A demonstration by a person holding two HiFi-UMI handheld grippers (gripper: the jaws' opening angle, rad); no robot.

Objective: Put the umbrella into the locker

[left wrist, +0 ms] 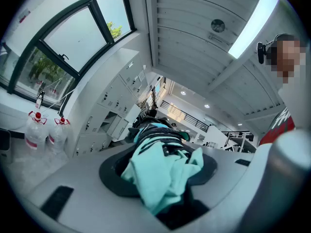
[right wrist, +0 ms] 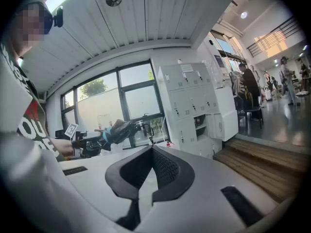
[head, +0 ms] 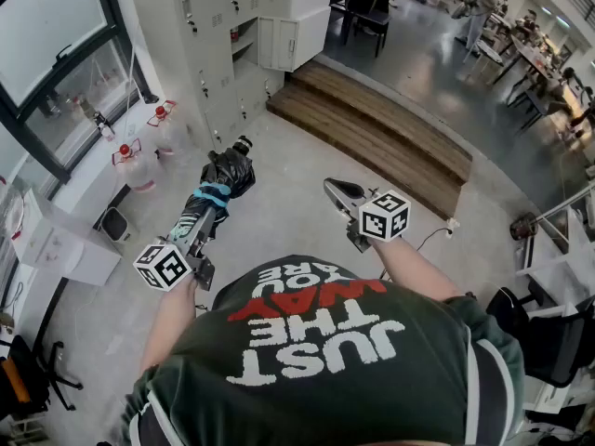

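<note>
The left gripper [head: 203, 219] has its jaws partly apart and clamped on the folded black fabric umbrella with a teal band [head: 226, 173]; in the left gripper view the teal cloth [left wrist: 163, 171] fills the gap between the pads. The umbrella is held about level above the grey concrete floor [head: 279, 203], its tip pointing at the tall white metal locker bank [head: 228, 17], well apart from it. One locker compartment [head: 244, 40] stands open, its door [head: 279, 43] swung aside. The right gripper [right wrist: 153, 152] has its jaws closed together, with nothing between them. Brown wooden steps [head: 381, 133] lie to the right of the lockers
</note>
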